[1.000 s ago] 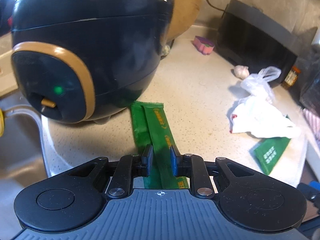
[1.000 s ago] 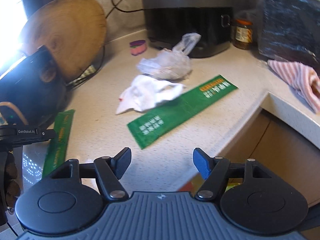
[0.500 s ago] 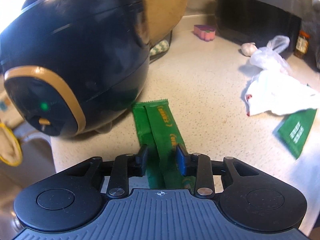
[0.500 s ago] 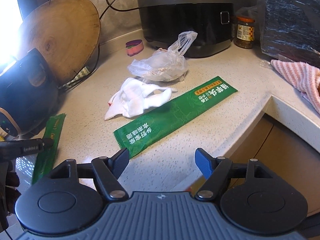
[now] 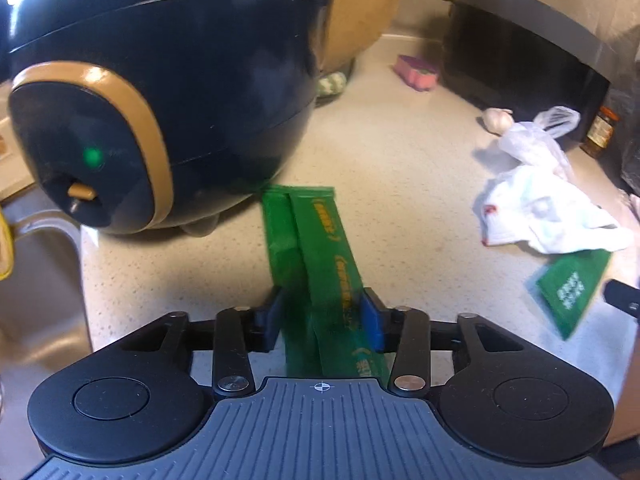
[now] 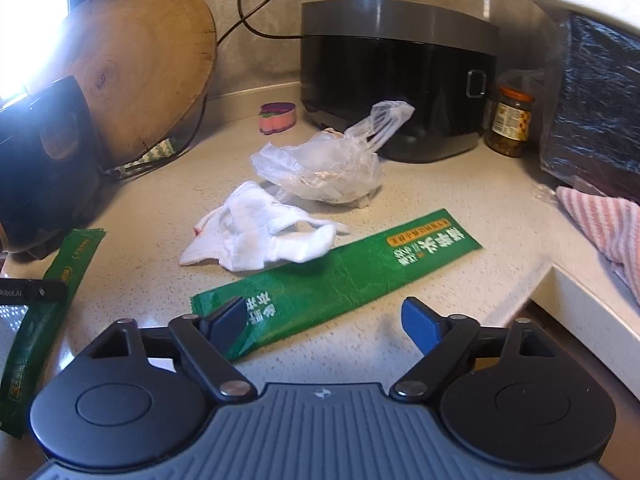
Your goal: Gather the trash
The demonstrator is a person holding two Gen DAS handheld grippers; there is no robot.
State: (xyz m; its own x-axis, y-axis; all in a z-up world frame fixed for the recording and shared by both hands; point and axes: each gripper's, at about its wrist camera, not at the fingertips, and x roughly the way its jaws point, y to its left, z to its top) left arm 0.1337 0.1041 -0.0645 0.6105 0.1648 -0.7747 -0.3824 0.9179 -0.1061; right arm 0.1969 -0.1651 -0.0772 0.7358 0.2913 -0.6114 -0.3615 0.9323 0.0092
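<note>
The speckled beige countertop (image 6: 460,196) carries a green wrapper (image 6: 340,276) at centre, white cloth (image 6: 256,244) at ten o'clock, and plastic bag (image 6: 320,168) at twelve.

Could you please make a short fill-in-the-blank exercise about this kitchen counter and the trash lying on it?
1. The narrow wrapper between the fingers of the left gripper is ____ in colour.
2. The white crumpled cloth lies partly on top of the long ____ wrapper.
3. The glass jar stands right of the black ____ cooker.
4. The round wooden board leans against the ____.

Missing words: green; green; rice; wall
</note>
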